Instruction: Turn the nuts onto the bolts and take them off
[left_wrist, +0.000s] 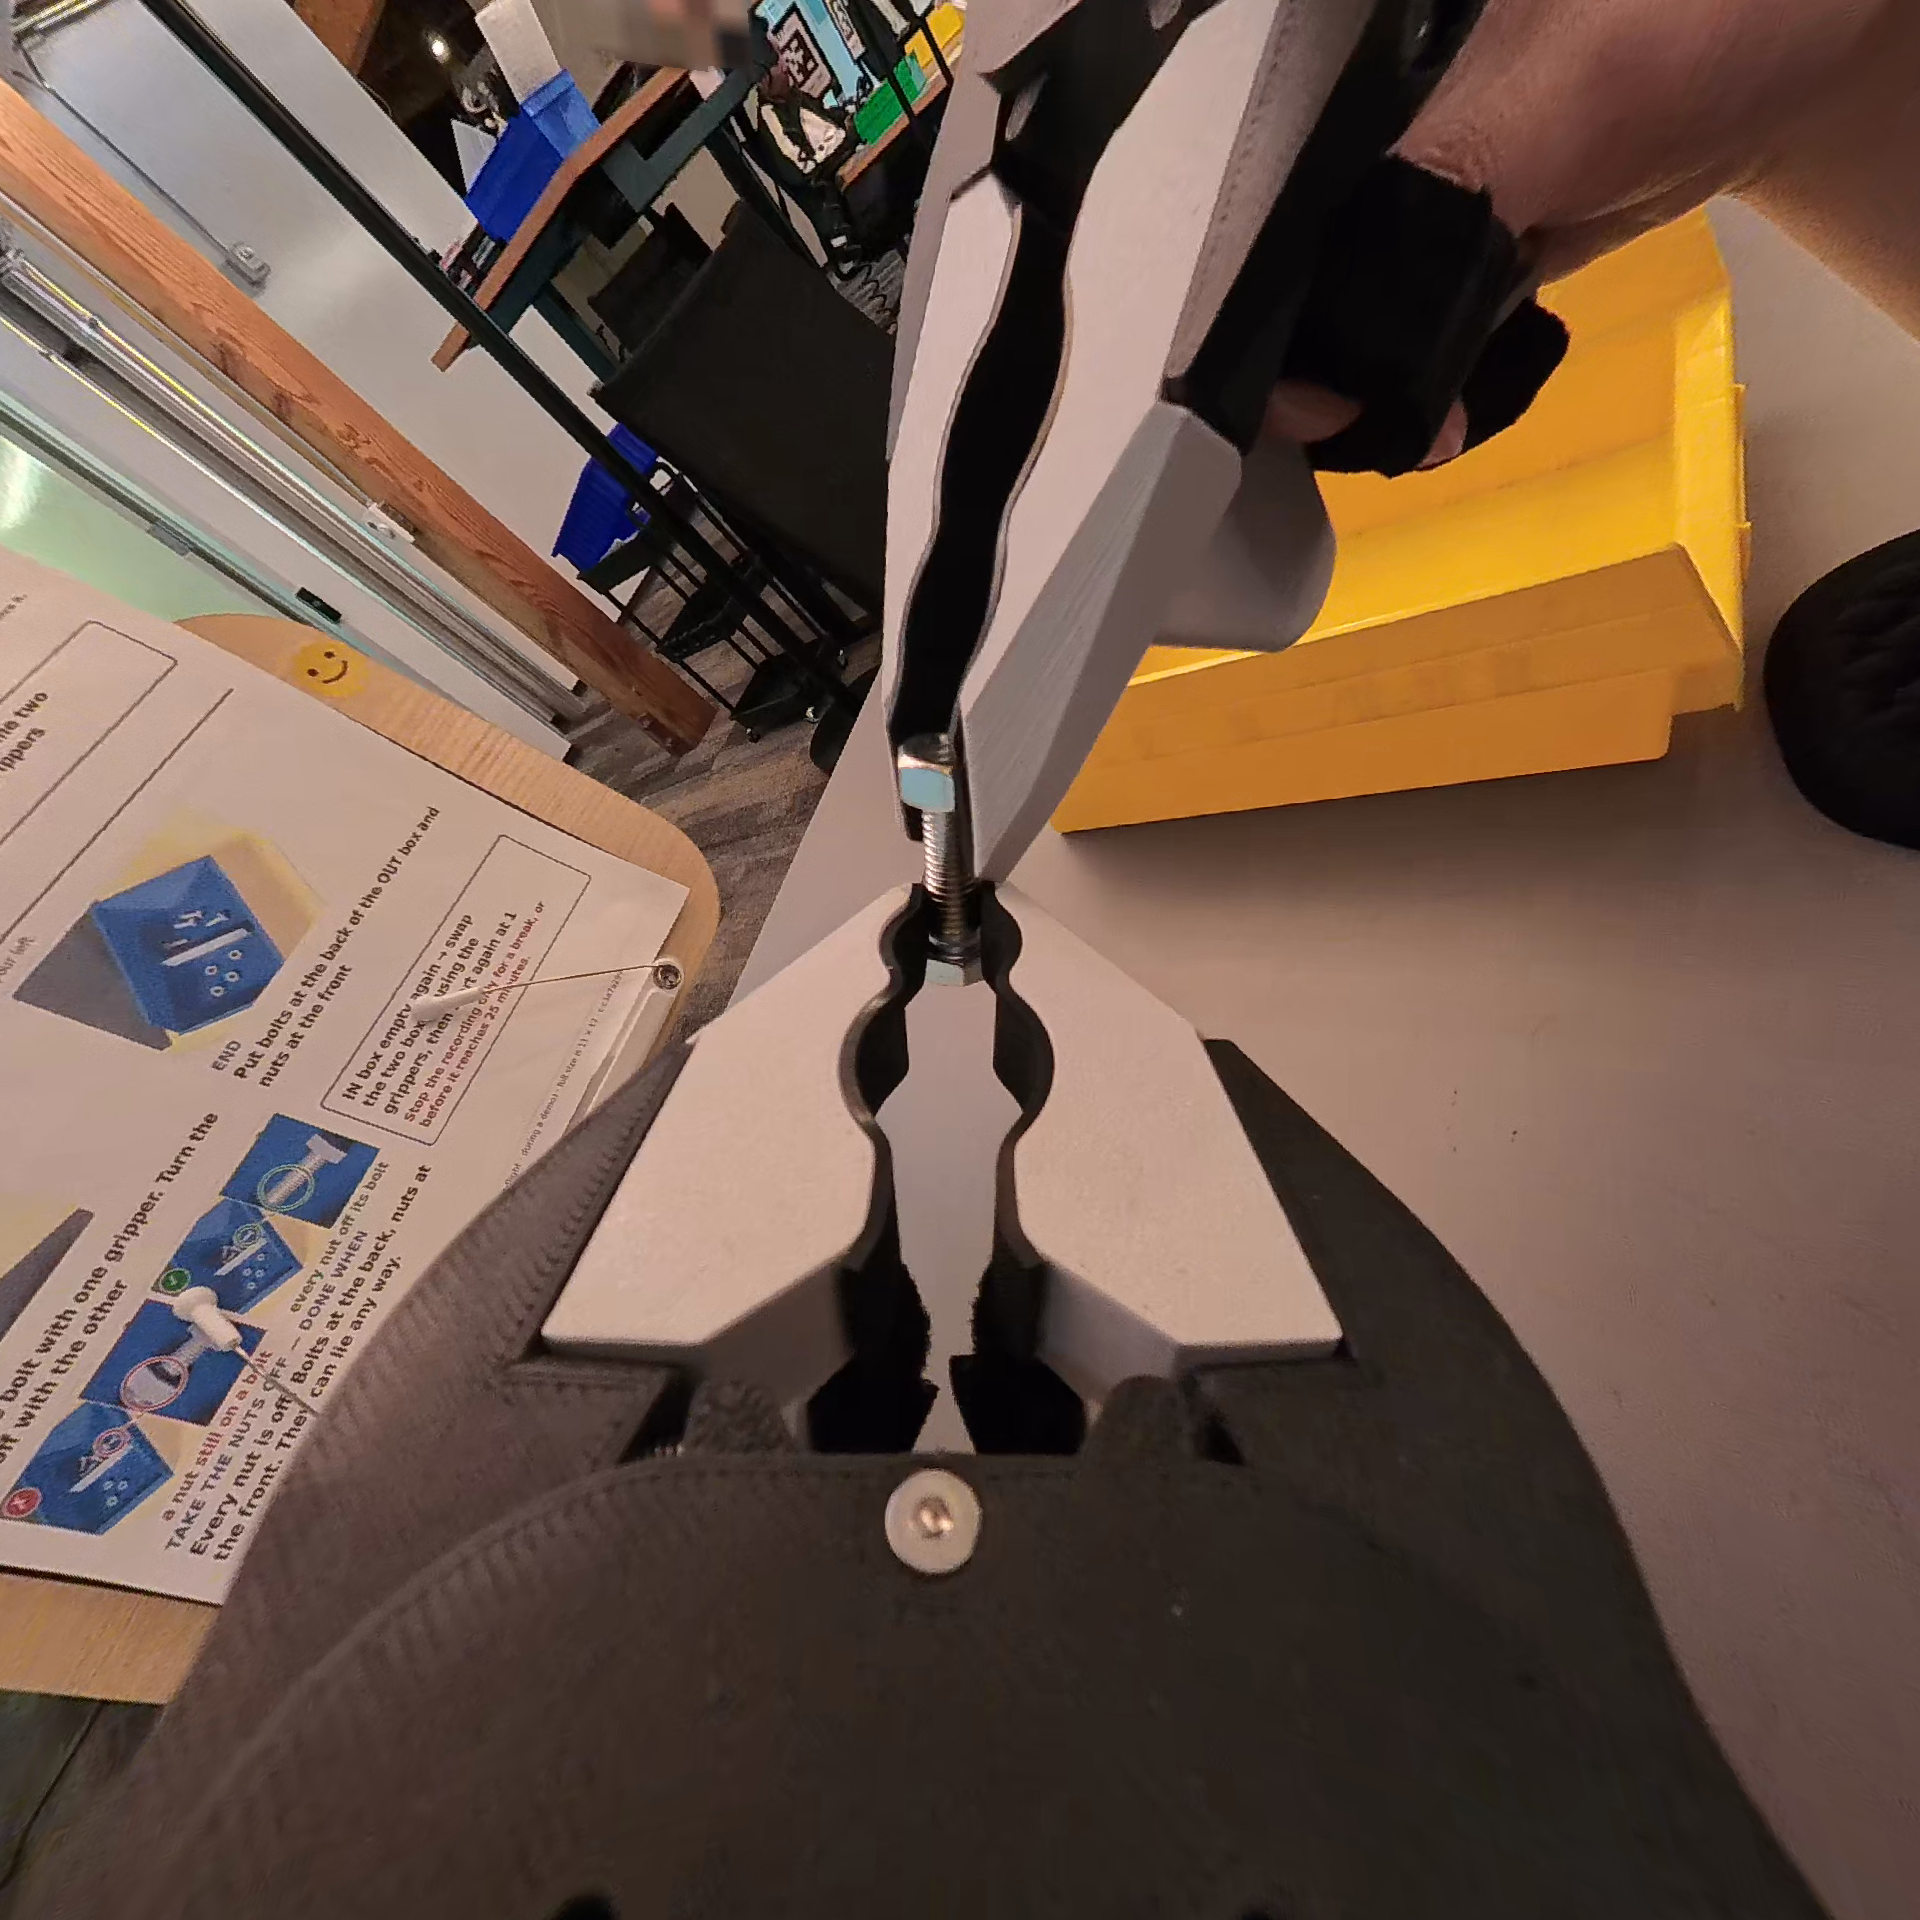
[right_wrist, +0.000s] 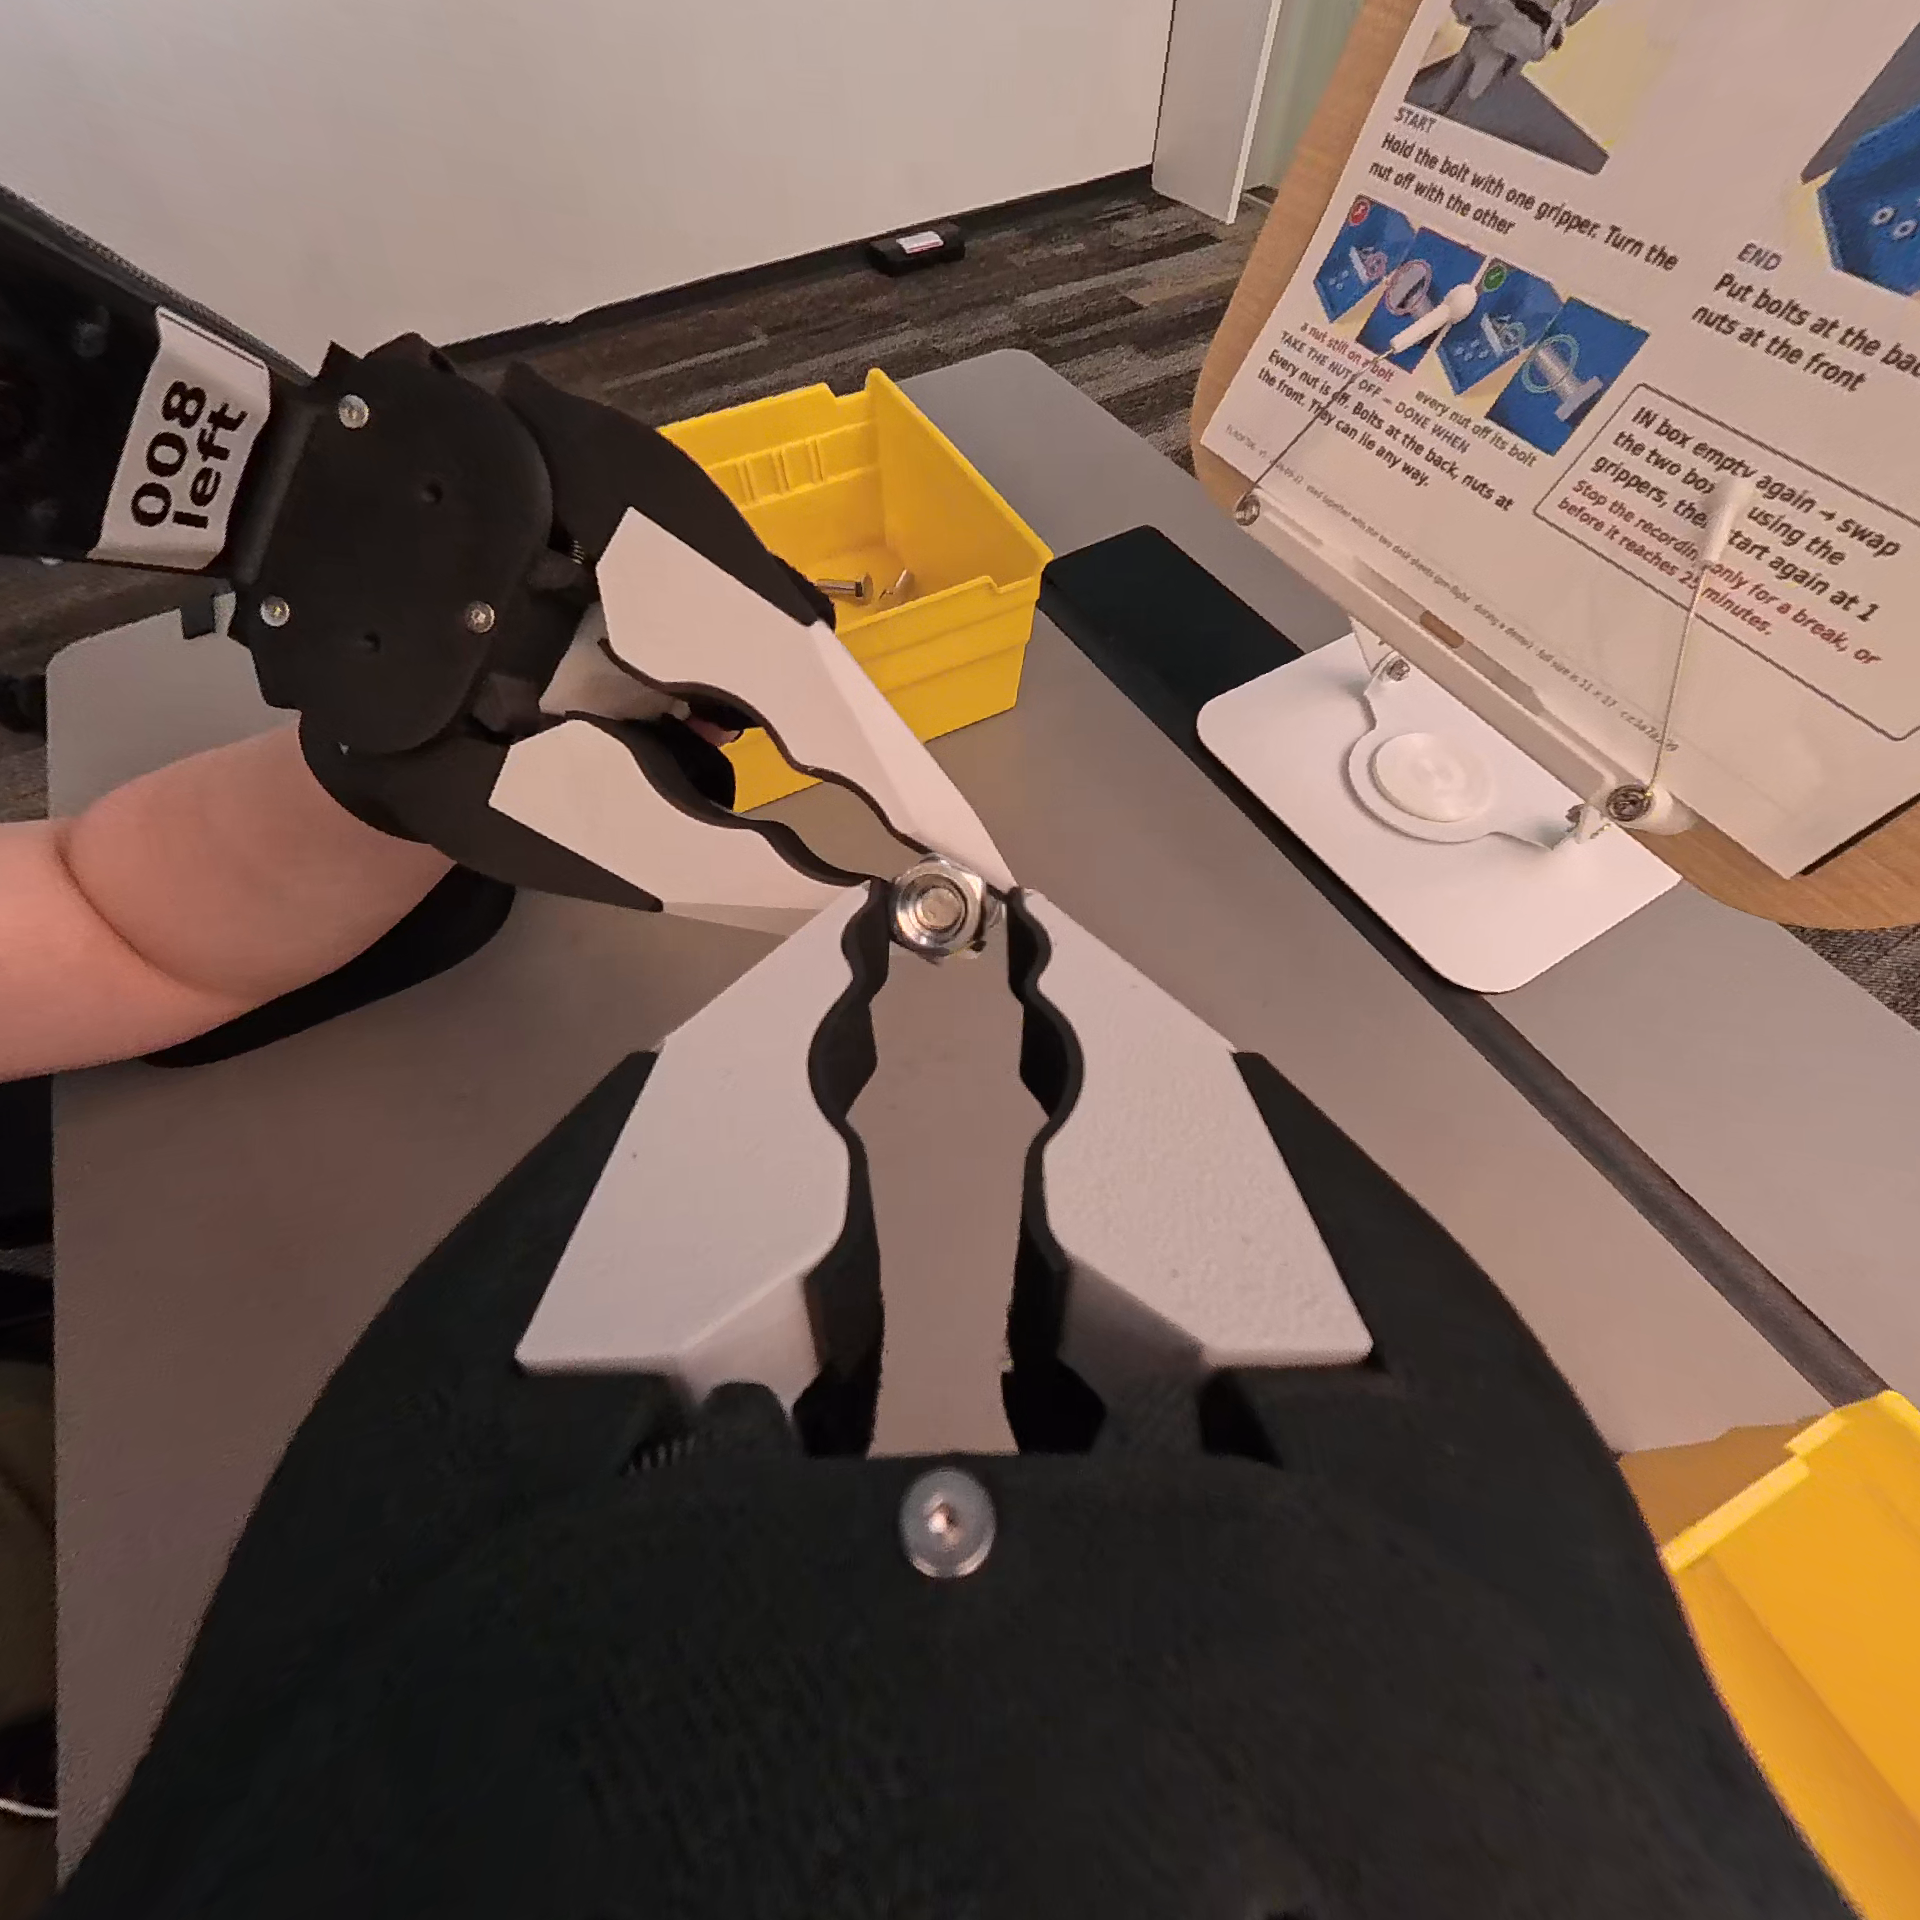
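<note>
A silver bolt (left_wrist: 940, 878) hangs in the air between my two grippers, above the grey table (left_wrist: 1507, 1091). My right gripper (left_wrist: 932, 800) comes down from the top of the left wrist view and is shut on the bolt's hex head (left_wrist: 928, 781). My left gripper (left_wrist: 951, 930) is shut on the nut (left_wrist: 951, 974), which sits low on the thread. In the right wrist view, my right gripper (right_wrist: 940, 925) holds the bolt (right_wrist: 933, 914), seen end-on. The left gripper (right_wrist: 940, 883) reaches in from the left, its tips meeting the same spot.
A yellow bin (right_wrist: 935, 675) with a few bolts inside stands behind the left gripper. A second yellow bin (left_wrist: 1403, 717), (right_wrist: 1808, 1621) is by the right hand. An instruction sheet (left_wrist: 312, 935), (right_wrist: 1662, 364) stands on a white stand (right_wrist: 1434, 894) past the table edge. My left and right fingertips are right by each other.
</note>
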